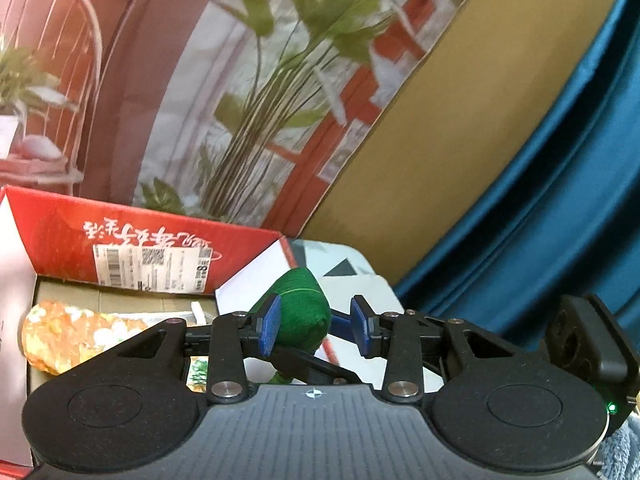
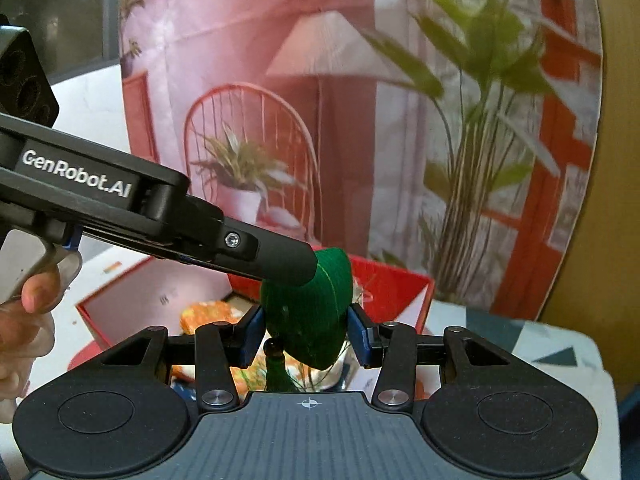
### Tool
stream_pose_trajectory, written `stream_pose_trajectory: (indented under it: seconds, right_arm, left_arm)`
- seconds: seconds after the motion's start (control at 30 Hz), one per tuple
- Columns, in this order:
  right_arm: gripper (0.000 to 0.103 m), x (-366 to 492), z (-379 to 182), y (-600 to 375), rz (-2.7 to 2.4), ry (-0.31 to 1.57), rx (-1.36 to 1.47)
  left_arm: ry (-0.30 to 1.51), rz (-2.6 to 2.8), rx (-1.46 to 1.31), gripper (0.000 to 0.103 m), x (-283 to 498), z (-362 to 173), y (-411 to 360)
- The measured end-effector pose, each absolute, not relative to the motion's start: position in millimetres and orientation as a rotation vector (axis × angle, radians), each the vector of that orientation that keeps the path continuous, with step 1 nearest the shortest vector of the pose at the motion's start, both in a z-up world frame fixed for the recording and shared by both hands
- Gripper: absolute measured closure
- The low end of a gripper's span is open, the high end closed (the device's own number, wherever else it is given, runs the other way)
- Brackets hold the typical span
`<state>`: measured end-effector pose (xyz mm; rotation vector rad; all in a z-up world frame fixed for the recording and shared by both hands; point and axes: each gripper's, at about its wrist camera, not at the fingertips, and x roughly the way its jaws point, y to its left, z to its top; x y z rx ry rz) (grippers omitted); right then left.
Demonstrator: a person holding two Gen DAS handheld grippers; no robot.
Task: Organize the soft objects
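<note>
A green knitted cone-shaped soft toy (image 2: pixel 316 316) with a dark bead and tassel below it sits between the blue pads of my right gripper (image 2: pixel 306 334), which is shut on it. In the left wrist view the same toy (image 1: pixel 302 312) lies between the pads of my left gripper (image 1: pixel 316 326); the left pad touches it and the right pad stands apart, so that gripper is open. The left gripper's body (image 2: pixel 160 208) reaches in from the left and its tip meets the toy's top. Below is an open red box (image 1: pixel 132 248) holding an orange flowered soft item (image 1: pixel 68 332).
A printed backdrop with plants and a chair (image 2: pixel 256 152) stands behind the box. A tan board (image 1: pixel 460 128) and teal curtain (image 1: pixel 560 200) are at the right. The box sits on a white table with dark triangles (image 2: pixel 556 356). A hand (image 2: pixel 24 320) holds the left gripper's trigger.
</note>
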<state>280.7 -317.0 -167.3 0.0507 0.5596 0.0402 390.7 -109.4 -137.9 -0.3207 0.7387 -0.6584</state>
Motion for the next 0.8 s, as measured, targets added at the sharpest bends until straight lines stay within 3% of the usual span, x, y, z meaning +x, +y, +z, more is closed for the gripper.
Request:
stream_pose_trajectory:
  seconds: [0.4, 0.8]
  right_arm:
    - [0.061, 309, -185, -326, -0.022, 0.601, 0.055]
    - [0.061, 285, -178, -322, -0.076, 0.585, 0.117]
  left_arm:
    - [0.730, -0.548, -0.279, 0.062, 417, -145, -103]
    - [0.670, -0.428, -0.184, 0.062, 373, -134, -60]
